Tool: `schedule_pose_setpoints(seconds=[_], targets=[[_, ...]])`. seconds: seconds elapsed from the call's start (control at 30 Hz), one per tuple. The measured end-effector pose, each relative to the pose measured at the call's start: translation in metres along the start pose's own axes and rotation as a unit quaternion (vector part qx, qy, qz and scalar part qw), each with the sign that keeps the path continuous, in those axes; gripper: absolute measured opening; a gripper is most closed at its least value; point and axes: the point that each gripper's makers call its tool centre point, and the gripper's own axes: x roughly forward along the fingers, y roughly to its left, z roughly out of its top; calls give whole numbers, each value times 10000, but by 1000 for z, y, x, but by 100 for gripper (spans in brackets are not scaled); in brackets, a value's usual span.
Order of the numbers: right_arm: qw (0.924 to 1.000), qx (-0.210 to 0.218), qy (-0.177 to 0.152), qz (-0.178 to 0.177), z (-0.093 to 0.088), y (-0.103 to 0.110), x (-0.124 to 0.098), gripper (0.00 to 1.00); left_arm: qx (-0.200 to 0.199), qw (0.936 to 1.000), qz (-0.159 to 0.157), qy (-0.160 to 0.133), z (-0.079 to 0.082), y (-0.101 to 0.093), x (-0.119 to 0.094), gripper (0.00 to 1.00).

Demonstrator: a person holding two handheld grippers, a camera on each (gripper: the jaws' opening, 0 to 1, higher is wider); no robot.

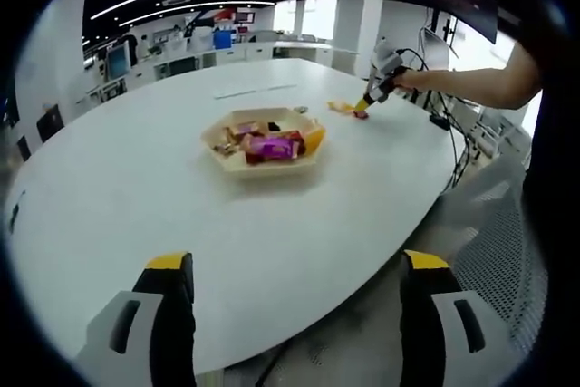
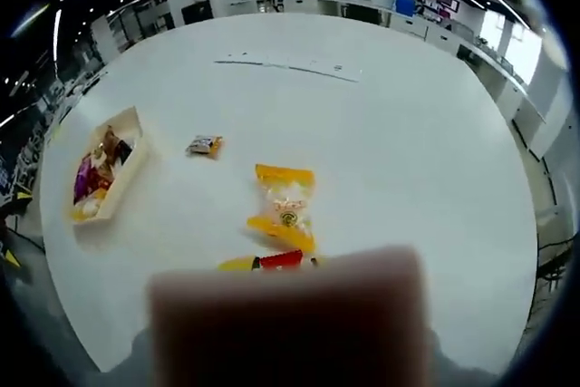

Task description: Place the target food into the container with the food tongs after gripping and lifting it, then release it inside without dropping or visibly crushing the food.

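Observation:
A shallow cream tray [image 1: 217,140] holding several wrapped snacks sits mid-table; it shows at the left in the right gripper view [image 2: 127,124]. A yellow snack packet [image 2: 284,208] lies flat on the white table just ahead of my right gripper [image 2: 267,262], where only a strip of yellow and red shows above a blurred pale block. In the left gripper view a person's arm holds the right gripper [image 1: 362,111] tip-down beside that packet [image 1: 341,107]. My left gripper [image 1: 299,265] hangs open over the near table edge, far from the tray, with nothing between its fingers.
A small wrapped snack [image 2: 204,144] lies between the tray and the yellow packet. Cables [image 1: 450,129] trail off the table's right edge. A mesh chair [image 1: 507,251] stands beside the table. Desks and monitors line the far room.

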Motion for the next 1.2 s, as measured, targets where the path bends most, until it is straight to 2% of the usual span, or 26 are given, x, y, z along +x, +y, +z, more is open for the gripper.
schedule_pose_setpoints(seconds=[0.33,0.5,0.67,0.97,1.2], targets=[[9999,-113,-39,-28,11,3,-19,20,37,9998,4,-184,6,0,-2,92],[9998,-163,-92,11,21,14,-34,21,-48,9986,-114,-517,16,-4,-5,94],[9992,-319,-224,-19,35,27,-53,21,7,9974,-75,-718,23,-4,-9,95],[9984,-190,-479,231,49,57,-77,21,52,9953,-152,-952,30,-7,-13,95],[9982,-231,-533,161,52,62,-86,20,98,9943,-209,-1045,32,-9,-15,95]])
